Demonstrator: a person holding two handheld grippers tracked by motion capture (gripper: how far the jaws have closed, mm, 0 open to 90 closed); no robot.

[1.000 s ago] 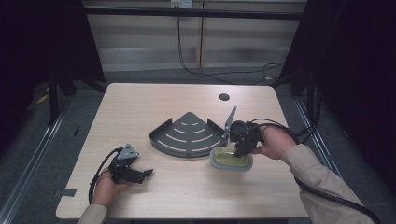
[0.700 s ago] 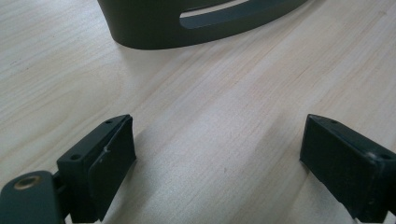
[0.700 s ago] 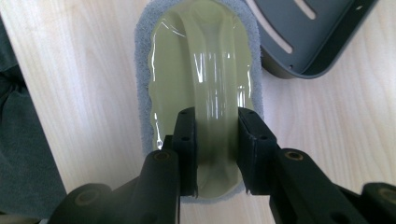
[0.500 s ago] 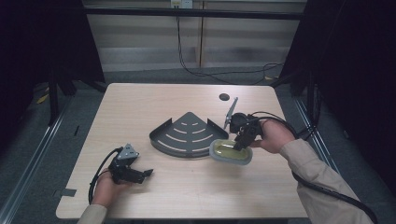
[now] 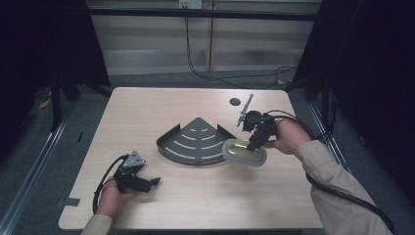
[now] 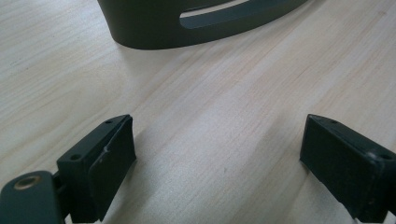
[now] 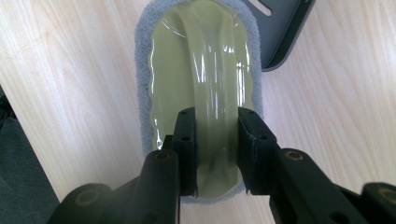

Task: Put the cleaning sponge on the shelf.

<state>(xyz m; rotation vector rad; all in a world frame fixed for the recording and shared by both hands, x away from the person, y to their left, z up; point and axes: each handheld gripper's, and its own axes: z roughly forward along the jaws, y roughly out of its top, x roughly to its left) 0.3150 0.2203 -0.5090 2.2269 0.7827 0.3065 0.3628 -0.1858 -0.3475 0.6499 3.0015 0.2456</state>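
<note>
1. Right gripper (image 5: 256,142) is clamped on the raised handle of an olive-green scrubber (image 5: 244,152); in the right gripper view both jaws pinch the glossy handle (image 7: 214,93) near its close end.
2. The scrubber has a grey pad rim (image 7: 142,84). It sits at the right corner of a dark fan-shaped slotted tray (image 5: 193,142), mid-table; whether it's lifted or resting, I can't tell.
3. Left gripper (image 5: 152,182) is at the front-left of the wooden table (image 5: 147,107), jaws wide apart, holding nothing, low over bare wood.
4. The left gripper view has the tray's curved wall (image 6: 154,28) ahead, well apart from the jaws.
5. A small dark disc (image 5: 235,102) lies near the far edge.
</note>
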